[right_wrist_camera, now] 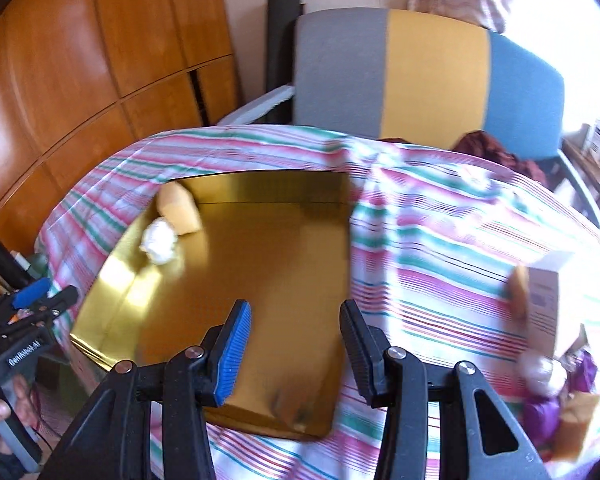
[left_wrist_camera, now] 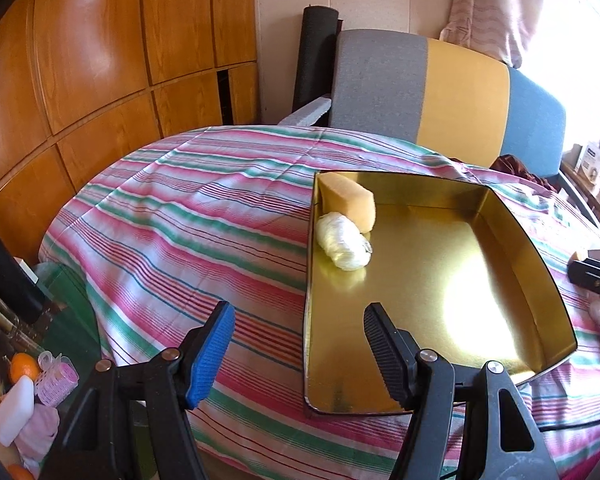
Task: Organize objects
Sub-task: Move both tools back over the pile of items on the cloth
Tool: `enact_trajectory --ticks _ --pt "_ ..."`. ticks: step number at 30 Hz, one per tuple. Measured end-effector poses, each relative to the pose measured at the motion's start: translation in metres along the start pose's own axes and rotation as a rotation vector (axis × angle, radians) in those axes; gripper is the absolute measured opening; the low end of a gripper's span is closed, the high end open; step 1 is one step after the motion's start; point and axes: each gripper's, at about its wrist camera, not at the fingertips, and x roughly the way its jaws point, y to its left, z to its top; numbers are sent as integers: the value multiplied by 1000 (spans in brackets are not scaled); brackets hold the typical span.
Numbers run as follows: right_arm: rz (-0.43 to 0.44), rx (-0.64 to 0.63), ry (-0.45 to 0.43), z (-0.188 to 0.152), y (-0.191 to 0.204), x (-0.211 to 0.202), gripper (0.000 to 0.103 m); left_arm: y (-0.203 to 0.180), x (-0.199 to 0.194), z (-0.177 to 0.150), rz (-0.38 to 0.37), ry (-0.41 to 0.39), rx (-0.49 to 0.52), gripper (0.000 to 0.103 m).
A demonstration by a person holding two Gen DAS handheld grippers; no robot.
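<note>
Gold tin tray (left_wrist_camera: 440, 280) on striped worktop (left_wrist_camera: 180, 220), sponge (left_wrist_camera: 350, 200) and white bundle (left_wrist_camera: 344, 246) in its far corner. Both hand-held grippers, left (left_wrist_camera: 300, 360) and right (right_wrist_camera: 296, 354), part-open, empty. Risk: clutter near the worktop's right edge (right_wrist_camera: 540, 312) toppling on a hasty reach.

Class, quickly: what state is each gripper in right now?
Left gripper: open, empty, over the near edge of the shiny gold metal tray.
Right gripper: open, empty, above that tray.

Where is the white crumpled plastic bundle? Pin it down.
The white crumpled plastic bundle lies inside the gold metal tray, in its far-left corner in both wrist views, touching the yellow sponge block just behind it.
</note>
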Motion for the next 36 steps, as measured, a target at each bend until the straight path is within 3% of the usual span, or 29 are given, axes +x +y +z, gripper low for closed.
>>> enact_trajectory --ticks 11,24,29,36 --pt "-204 132 -21 -24 -111 -46 47 -31 -5 2 -45 0 73 68" --pt "-412 433 -97 -59 -235 -87 52 -90 -12 11 -117 -15 199 73" --pt "-399 575 -97 -74 -260 -84 53 -118 -13 14 -156 -17 249 77" --pt "-414 653 -139 -81 -272 -96 53 -155 -11 16 -240 16 294 77"
